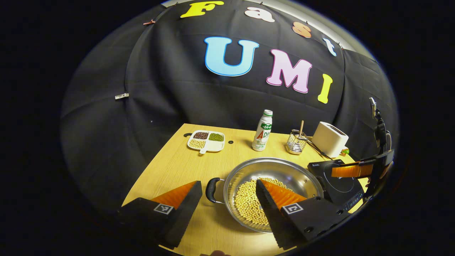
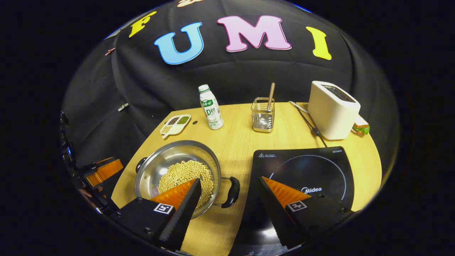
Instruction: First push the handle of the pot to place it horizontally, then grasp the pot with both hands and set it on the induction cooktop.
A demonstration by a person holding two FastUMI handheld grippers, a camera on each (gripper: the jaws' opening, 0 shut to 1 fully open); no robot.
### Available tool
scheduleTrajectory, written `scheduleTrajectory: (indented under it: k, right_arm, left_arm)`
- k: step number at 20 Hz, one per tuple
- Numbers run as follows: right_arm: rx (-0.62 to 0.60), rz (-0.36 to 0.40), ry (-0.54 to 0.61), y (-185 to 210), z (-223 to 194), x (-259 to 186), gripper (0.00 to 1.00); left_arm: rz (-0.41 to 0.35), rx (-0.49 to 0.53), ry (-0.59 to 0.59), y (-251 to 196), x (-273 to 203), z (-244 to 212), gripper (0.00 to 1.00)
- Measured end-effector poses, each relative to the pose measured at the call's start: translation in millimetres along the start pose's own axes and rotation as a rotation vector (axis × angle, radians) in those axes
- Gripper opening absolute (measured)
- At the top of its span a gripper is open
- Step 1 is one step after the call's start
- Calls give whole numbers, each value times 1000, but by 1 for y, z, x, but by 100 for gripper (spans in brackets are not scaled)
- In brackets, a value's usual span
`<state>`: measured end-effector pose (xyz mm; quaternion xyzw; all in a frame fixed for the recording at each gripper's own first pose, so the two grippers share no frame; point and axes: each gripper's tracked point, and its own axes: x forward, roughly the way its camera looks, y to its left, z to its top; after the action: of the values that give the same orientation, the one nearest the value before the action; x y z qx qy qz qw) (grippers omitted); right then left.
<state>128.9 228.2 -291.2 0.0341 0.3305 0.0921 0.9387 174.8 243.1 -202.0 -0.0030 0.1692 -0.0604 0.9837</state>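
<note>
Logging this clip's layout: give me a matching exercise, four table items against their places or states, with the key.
Items:
1. pot
2. induction cooktop
3. bottle
4. toaster

Descriptions:
A. white, at the table's back corner beyond the cooktop
B. standing upright near the divided dish
C. holding pale beans, a loop handle on each side
D. black, flat, nothing resting on it

Pairs: 1-C, 2-D, 3-B, 4-A

Left gripper point(image 1: 228, 193) with jaws spread wide, hovering low and angled downward, right gripper point(image 2: 231, 192) likewise with jaws apart, tilted down, neither clasping anything
</note>
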Motion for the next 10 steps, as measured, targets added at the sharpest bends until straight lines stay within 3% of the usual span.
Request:
scheduleTrajectory:
  k: [3, 10]
  right_arm:
    - [3, 20, 36, 9, -13, 19, 100]
    - [-23, -29, 100, 10, -34, 46, 97]
  left_arm:
    - [-15, -3, 7, 10, 20, -6, 95]
    - [-68, 6, 74, 22, 63, -27, 95]
